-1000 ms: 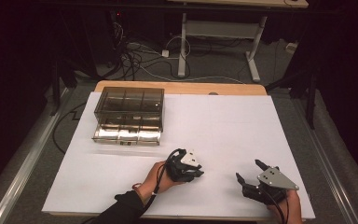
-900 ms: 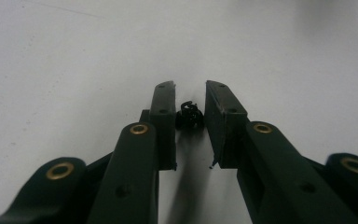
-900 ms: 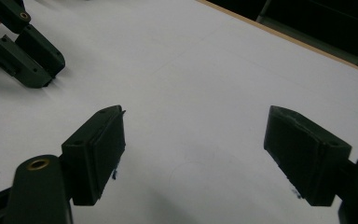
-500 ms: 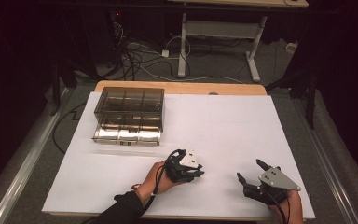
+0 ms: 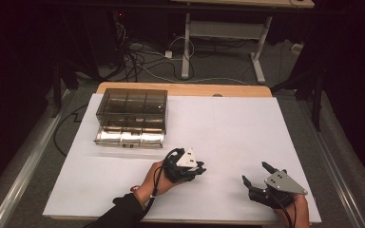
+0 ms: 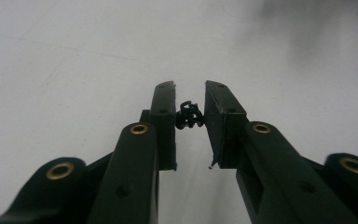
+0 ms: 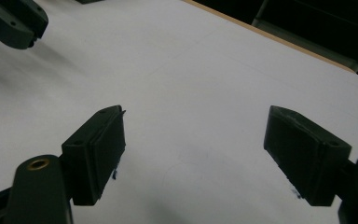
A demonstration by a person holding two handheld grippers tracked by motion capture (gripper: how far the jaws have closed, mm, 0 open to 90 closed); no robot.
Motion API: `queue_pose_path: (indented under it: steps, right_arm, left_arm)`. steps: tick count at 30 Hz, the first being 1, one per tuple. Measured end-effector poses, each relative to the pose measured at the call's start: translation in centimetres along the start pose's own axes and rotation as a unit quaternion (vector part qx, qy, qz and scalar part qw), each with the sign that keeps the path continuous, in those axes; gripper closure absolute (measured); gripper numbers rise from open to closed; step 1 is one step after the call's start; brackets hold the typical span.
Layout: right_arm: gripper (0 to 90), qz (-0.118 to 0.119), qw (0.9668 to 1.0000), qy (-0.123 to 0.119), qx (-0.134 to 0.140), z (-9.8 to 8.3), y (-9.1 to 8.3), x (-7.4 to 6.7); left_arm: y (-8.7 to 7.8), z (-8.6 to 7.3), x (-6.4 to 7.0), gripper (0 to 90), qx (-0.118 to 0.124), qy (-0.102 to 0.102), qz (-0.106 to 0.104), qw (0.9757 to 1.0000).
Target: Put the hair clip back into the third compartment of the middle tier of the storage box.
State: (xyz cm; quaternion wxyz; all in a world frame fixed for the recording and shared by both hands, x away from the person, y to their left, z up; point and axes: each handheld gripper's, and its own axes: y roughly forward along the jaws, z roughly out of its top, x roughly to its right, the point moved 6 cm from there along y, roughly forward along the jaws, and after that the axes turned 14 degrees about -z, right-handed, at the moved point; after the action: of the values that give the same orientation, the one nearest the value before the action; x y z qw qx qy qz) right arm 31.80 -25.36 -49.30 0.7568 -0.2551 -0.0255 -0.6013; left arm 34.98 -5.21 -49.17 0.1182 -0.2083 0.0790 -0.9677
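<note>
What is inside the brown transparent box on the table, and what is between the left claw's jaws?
The box shows dividers and compartments; their contents are too dim to tell. The left claw pinches a small black tangled part between its jaws, above the white sheet.

Compartment box [image 5: 132,116] at the table's [image 5: 228,123] far left, behind the left hand-held gripper [image 5: 198,169].
</note>
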Motion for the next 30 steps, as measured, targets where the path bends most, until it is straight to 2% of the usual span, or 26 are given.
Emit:
queue_pose_path:
  steps: [9,30]
  right_arm:
    - [20.9,-0.002,1.0000,-0.004,0.001,0.0,0.0,-0.1]
    - [20.8,0.000,1.0000,-0.007,-0.001,0.0,0.0,-0.2]
  left_arm:
    - [-1.4,1.5,0.0,72.0,0.026,0.004,0.003,0.9997]
    - [-3.2,3.0,-0.3,71.9,0.054,0.014,0.013,0.9983]
